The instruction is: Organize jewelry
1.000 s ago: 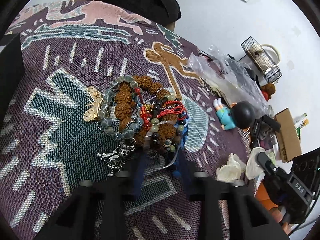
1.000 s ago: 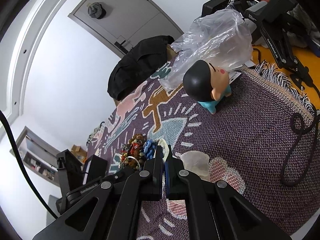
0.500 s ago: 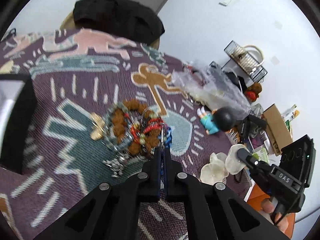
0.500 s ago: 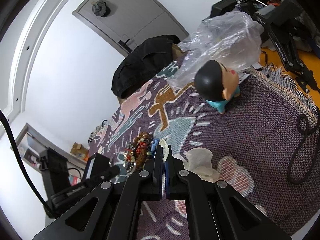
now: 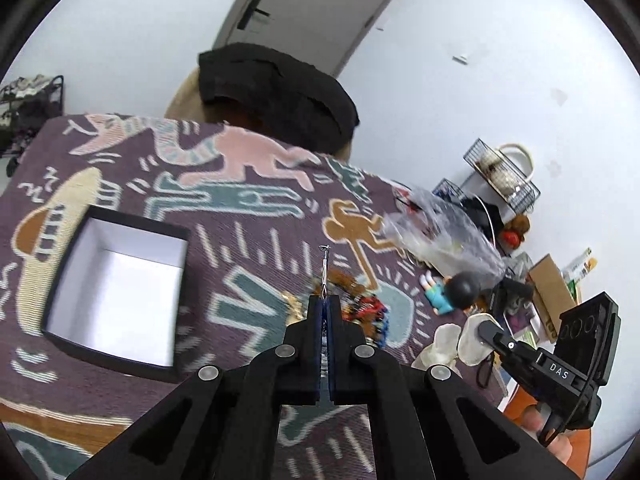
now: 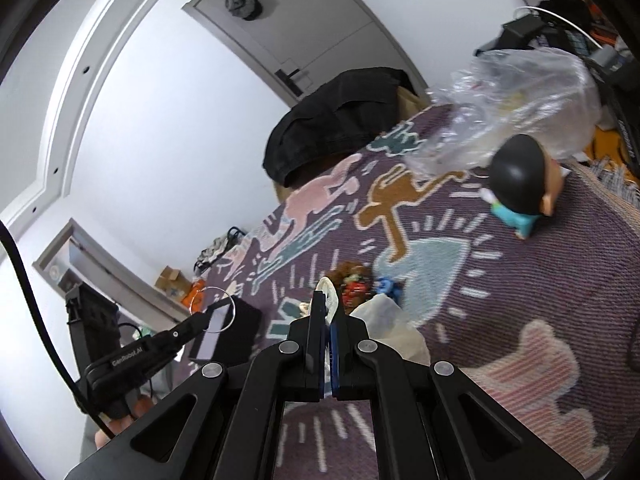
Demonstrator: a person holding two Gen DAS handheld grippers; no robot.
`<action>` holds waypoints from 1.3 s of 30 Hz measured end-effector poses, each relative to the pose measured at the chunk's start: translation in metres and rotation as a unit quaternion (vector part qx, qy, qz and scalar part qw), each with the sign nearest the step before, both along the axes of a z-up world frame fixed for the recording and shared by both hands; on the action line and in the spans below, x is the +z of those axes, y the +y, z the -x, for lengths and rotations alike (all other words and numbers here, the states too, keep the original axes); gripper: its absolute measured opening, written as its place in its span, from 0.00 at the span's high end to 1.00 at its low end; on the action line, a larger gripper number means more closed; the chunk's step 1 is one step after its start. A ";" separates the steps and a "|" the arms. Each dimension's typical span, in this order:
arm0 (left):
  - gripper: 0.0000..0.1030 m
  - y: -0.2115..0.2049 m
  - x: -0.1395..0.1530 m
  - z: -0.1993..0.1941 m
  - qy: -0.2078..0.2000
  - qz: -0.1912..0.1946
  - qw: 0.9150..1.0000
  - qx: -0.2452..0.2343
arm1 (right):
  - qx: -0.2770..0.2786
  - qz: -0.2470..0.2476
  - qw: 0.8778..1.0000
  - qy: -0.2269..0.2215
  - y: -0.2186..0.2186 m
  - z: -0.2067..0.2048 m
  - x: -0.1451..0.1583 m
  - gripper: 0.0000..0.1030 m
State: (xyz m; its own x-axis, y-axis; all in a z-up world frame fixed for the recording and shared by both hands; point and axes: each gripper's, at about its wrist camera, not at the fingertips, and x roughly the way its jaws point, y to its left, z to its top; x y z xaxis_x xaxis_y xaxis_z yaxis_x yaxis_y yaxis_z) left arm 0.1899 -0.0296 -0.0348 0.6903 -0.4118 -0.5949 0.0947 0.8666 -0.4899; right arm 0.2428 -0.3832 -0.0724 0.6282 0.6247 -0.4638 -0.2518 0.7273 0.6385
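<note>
The left gripper (image 5: 325, 308) has its jaws pressed together on a thin silver bangle (image 5: 324, 268), seen edge-on in the left wrist view as a fine twisted wire rising from the fingertips at mid-frame. In the right wrist view the same bangle (image 6: 213, 308) shows as one clear, slender hoop at the left gripper's tip (image 6: 206, 322), lower left of the frame, above the open black box (image 6: 244, 330).

The right gripper (image 6: 326, 312) is closed on a pale, translucent plastic bag (image 6: 331, 300), a flap of which sticks up past the fingertips; more of it lies crumpled (image 6: 390, 326) just to the right.

Beyond the left fingertips, right of centre, sits the single heap of jewelry (image 5: 362, 306): brown knobbly beads, red cord, blue beads, blurred here. The one box (image 5: 116, 292), white inside with black walls, lies at the left of the frame on the patterned purple rug (image 5: 248, 200).

Further out are one toy figure (image 5: 456, 290) with a dark round head, one large clear bag (image 5: 436, 236) at the right, and one black garment (image 5: 276, 96) at upper centre.
</note>
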 end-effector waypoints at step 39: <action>0.14 0.154 -0.017 0.050 -0.026 0.033 0.989 0.142 | 0.153 0.092 0.983 -0.049 0.224 -0.011 0.069 0.97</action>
